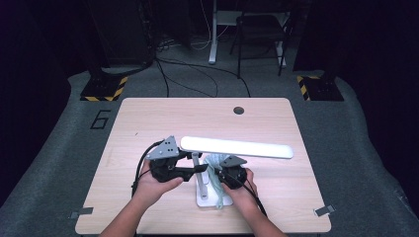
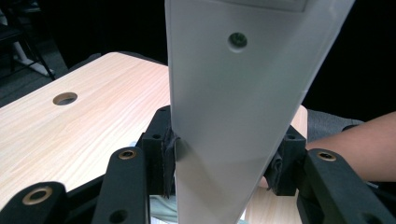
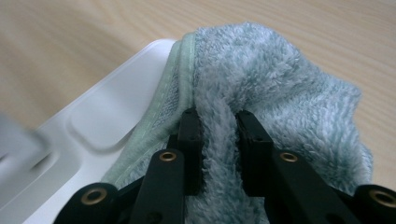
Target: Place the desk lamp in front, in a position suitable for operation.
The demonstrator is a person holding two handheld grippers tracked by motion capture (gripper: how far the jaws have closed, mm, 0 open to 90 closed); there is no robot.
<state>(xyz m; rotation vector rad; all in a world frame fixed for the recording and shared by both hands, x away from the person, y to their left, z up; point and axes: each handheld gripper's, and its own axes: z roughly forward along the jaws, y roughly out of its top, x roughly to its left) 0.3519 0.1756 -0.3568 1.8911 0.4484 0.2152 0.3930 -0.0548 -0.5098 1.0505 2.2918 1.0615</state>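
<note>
Lamp (image 1: pixel 236 147) stands on the table (image 1: pixel 148 118) in the high view, its base (image 1: pixel 203 193) near the front edge; the left tool (image 1: pixel 197 169) meets its stem, the right tool (image 1: pixel 217 174) holds a cloth (image 1: pixel 215 163) over the base. Left gripper view: jaws pinch the lamp's stem (image 2: pixel 224 140) from both sides. Right gripper view: jaws pinch a fold of cloth (image 3: pixel 289 102) lying on the white base (image 3: pixel 93 121).

A light wooden desk (image 1: pixel 148 123) stands on grey carpet (image 1: pixel 59 163), with a round cable hole (image 1: pixel 238 110) near its far edge. Beyond it, black cables (image 1: pixel 197 74) trail across the floor past a dark chair (image 1: pixel 262 34) and a white post (image 1: pixel 213 34). Yellow-and-black striped plates (image 1: pixel 104 89) lie at the far left and right. A "6" (image 1: pixel 101 119) is marked on the carpet left of the desk.
</note>
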